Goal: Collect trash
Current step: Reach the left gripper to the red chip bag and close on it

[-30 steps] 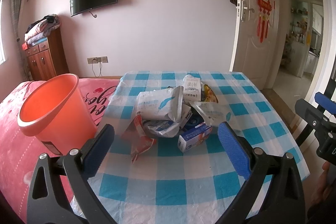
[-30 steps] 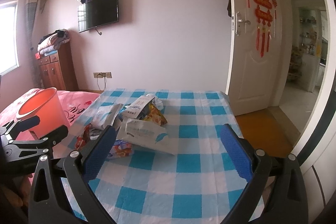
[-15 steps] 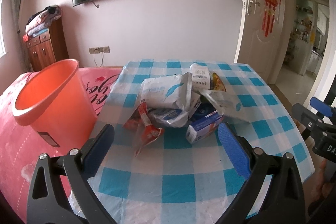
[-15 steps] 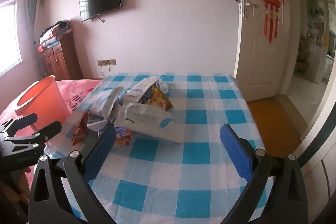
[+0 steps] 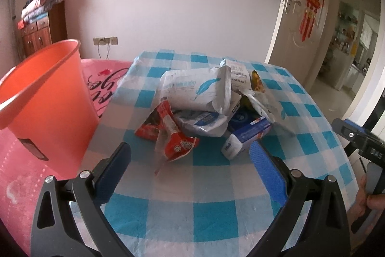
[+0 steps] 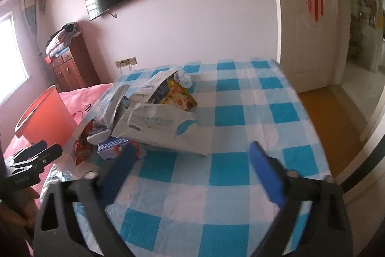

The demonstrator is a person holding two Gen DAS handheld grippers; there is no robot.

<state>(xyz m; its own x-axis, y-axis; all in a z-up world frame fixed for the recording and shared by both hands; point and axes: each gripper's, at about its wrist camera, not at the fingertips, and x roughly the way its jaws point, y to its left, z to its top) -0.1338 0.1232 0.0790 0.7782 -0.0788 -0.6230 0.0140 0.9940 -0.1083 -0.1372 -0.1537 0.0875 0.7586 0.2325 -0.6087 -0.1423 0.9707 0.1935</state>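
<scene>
- Trash (image 5: 211, 110) sits heaped at mid-frame in the left wrist view — white feather-printed pouches, a red wrapper (image 5: 168, 134), a blue carton (image 5: 245, 136) — all on the checked tabletop (image 5: 211, 187).
- An orange bin (image 5: 45, 98) stands at the left edge of that view on the pink bed, just beside the tabletop, likely so wrappers can be dropped in with a short swing.
- The left gripper (image 5: 190, 158) has its jaws spread with nothing between them, the red wrapper just ahead, probably the first pick.
- The right gripper (image 6: 190, 155) points at the pile's near edge; its jaws are closing yet grip nothing — only bare cloth lies between them.
- Nothing appears collected yet.
</scene>
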